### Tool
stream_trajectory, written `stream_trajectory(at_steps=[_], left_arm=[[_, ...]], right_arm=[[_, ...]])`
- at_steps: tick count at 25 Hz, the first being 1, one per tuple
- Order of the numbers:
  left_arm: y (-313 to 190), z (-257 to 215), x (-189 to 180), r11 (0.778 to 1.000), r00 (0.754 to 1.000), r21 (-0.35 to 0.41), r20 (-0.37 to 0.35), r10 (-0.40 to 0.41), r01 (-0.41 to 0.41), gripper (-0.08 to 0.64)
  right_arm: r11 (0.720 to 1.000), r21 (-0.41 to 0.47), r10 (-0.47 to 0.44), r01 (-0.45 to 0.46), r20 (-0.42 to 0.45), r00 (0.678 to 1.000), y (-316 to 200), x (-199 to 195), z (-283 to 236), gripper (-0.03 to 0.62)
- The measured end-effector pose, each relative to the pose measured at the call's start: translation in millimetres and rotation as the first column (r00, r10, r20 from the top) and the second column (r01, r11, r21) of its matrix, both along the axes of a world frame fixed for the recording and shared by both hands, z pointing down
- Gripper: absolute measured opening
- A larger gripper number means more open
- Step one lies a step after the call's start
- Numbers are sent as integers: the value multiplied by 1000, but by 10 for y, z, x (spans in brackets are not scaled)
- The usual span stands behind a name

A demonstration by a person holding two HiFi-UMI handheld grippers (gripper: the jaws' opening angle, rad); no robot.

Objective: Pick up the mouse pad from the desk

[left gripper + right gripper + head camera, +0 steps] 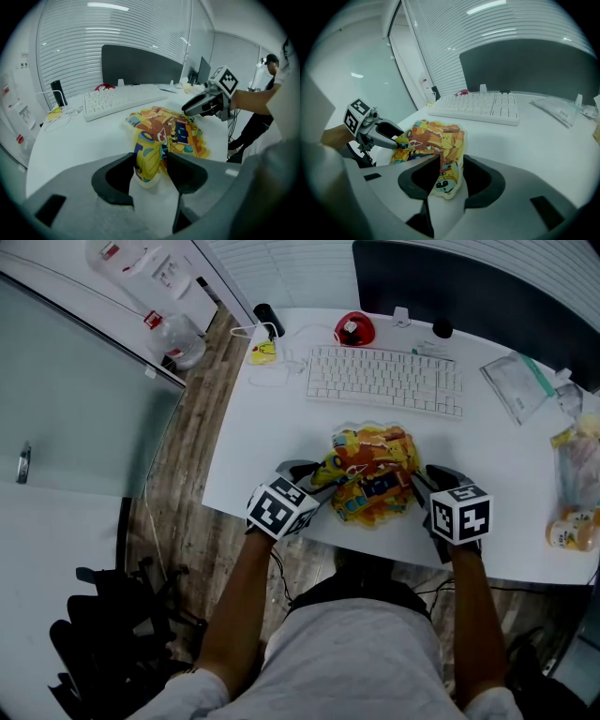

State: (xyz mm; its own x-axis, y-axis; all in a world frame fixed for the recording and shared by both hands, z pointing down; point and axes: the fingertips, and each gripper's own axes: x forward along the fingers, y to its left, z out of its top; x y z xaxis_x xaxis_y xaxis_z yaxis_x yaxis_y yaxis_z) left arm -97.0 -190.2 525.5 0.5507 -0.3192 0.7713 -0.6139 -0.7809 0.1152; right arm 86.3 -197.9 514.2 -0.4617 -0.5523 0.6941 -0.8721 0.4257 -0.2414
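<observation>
Right now my left claw (150, 171) is clamped on the near-left edge of the mouse pad (373, 476), and my right claw (451, 176) on its near-right edge. It bunches up between them on the table (272, 427).

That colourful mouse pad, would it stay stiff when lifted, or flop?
Probably floppy: the mouse pad is humped and wrinkled between the left gripper and right gripper, its pinched edges folding upward. Likely light, since it looks thin where those edges curl off the desk. Its middle may sag when raised.
</observation>
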Motion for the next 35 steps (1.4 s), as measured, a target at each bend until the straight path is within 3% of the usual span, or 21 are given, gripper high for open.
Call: stream_trajectory(at_steps=[5,12,16,22,28,33,35], left_arm=[[-12,-113,26,999,998,32,-56,-18,20,185],[-15,-372,76,991,989,134,-146,7,13,137],[20,-570,143,974,978,223,-193,82,-37,132],[121,-862,235,942,937,314,-278,212,-120,130],[200,-1027,300,925,904,343,-323,279,-162,127],[190,-1029,295,930,902,331,-333,275,-162,129],[176,-1014,262,933,908,327,-328,260,-149,131]], right_arm=[[1000,7,-8,8,12,1000,11,0,-10,158],[1000,14,-23,23,36,999,40,27,-12,160],[995,41,-96,93,67,993,50,2,-75,204],[980,91,-187,177,120,975,58,51,-184,256],[959,117,-281,259,256,925,145,-54,-321,261],[950,139,-311,281,301,901,191,-81,-377,256],[948,158,-313,276,310,898,206,-64,-419,207]])
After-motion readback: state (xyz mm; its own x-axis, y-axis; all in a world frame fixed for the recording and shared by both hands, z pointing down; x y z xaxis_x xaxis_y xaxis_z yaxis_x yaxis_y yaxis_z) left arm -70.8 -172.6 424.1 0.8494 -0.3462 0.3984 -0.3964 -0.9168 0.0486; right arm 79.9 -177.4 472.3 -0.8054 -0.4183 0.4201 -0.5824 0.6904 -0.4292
